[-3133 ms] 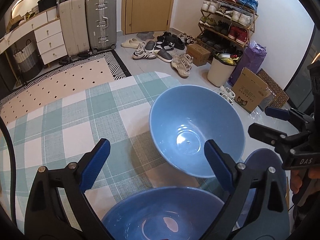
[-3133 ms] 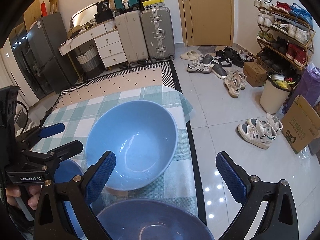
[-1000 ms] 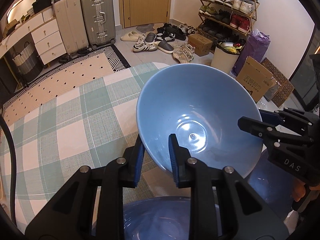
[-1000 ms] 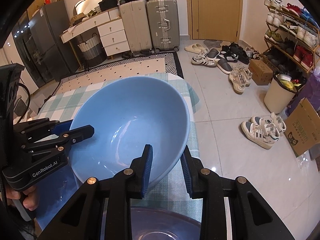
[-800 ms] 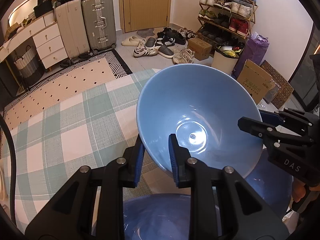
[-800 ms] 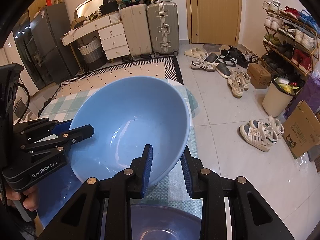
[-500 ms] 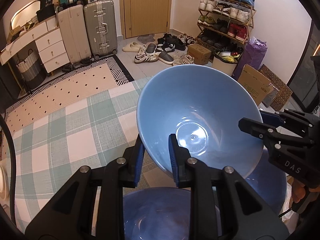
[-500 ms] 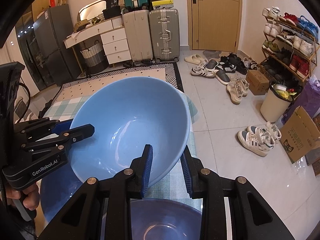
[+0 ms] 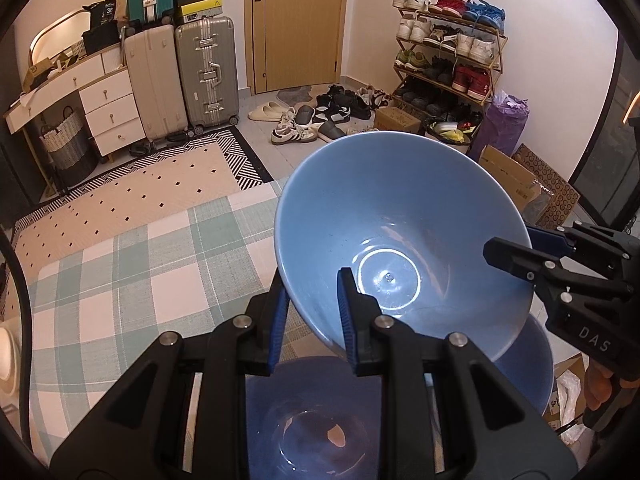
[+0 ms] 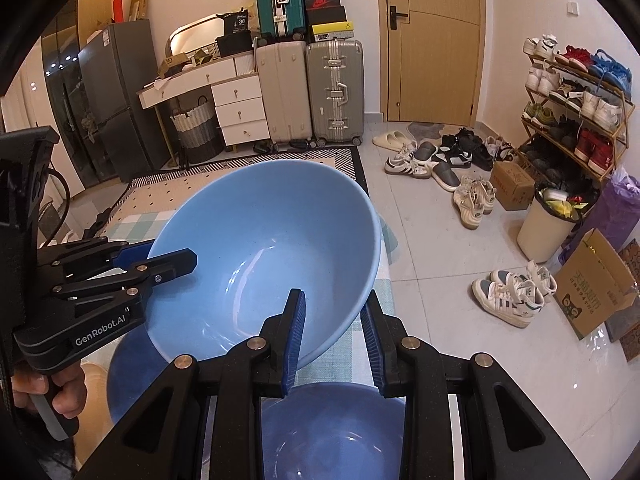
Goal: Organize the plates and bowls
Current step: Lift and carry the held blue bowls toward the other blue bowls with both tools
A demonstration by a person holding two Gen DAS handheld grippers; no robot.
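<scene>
- My left fingers [image 9: 310, 312] were clamped on the near rim of the light blue bowl [image 9: 400, 232], held tilted above the checked tabletop [image 9: 120, 272].
- My right fingers [image 10: 332, 332] pinched the opposite rim of that bowl.
- Only the right view showed the fridge [image 10: 108, 100] and my left hand [image 10: 56, 396] on its grip.
- Two darker bowls [image 9: 312, 412] sat under the lifted one.
- The left view showed open cloth to the left; the right view showed the tabletop's edge just beside the bowl, with bare floor [image 10: 440, 260] beyond it.

Three blue bowls: one large bowl [image 9: 400, 224] raised above the checked surface [image 9: 120, 280], two bowls [image 9: 312, 412] [image 9: 528, 364] beneath it. Two grippers [image 9: 310, 312] [image 10: 334, 332].
</scene>
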